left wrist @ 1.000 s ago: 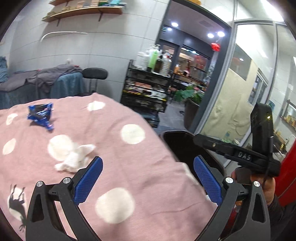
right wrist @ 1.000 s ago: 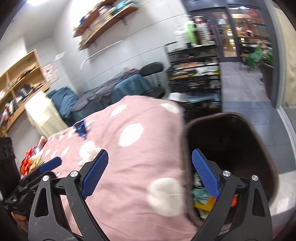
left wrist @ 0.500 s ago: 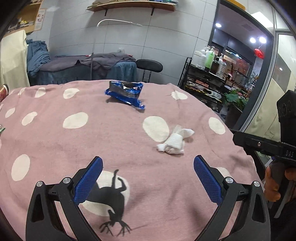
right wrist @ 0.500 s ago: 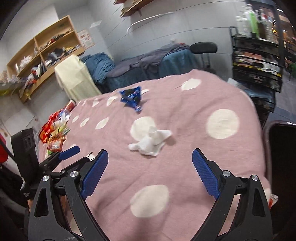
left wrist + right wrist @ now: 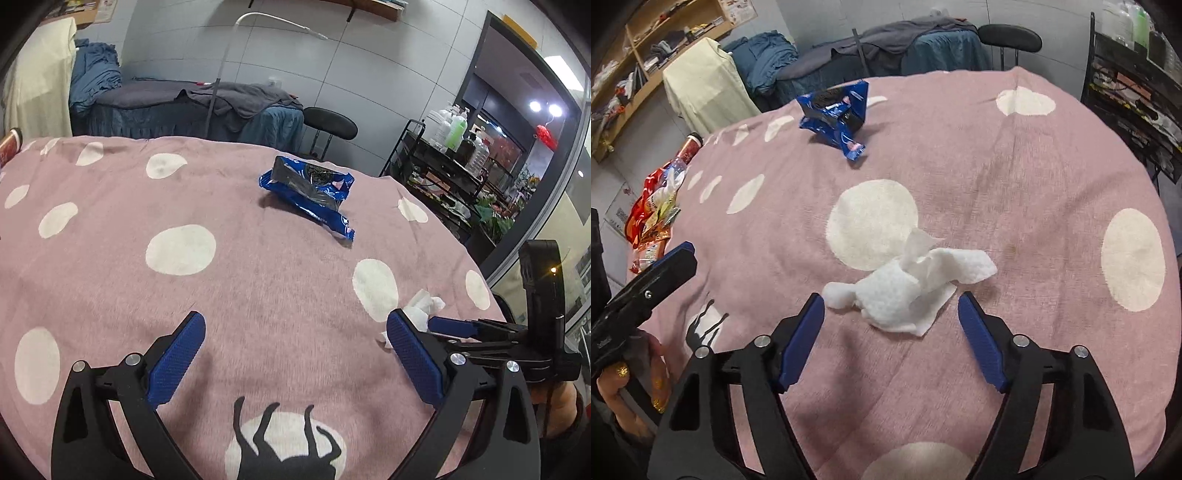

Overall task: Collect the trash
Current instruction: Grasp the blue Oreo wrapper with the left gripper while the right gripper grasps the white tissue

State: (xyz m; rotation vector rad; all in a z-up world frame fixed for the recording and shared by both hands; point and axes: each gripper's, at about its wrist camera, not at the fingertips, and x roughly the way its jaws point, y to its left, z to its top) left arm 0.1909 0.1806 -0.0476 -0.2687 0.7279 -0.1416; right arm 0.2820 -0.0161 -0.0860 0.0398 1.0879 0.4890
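A crumpled white tissue [image 5: 908, 284] lies on the pink polka-dot cloth [image 5: 1015, 184]. My right gripper [image 5: 891, 317] is open, its blue fingertips straddling the tissue's near edge. A blue snack wrapper [image 5: 834, 118] lies farther back on the cloth; it also shows in the left wrist view [image 5: 310, 192]. My left gripper [image 5: 293, 339] is open and empty, low over the cloth in front of the wrapper. In that view the tissue [image 5: 421, 310] peeks out behind the left gripper's right finger, with the right gripper [image 5: 447, 326] beside it.
Red and orange snack bags and a bottle [image 5: 657, 206] sit at the table's left edge. A black stool [image 5: 328, 125], a draped bed [image 5: 192, 107] and a black wire rack [image 5: 450, 170] stand beyond the table.
Both grippers swung left from the bin side to face the table. The right gripper came down close to the tissue; the left gripper moved nearer the blue wrapper.
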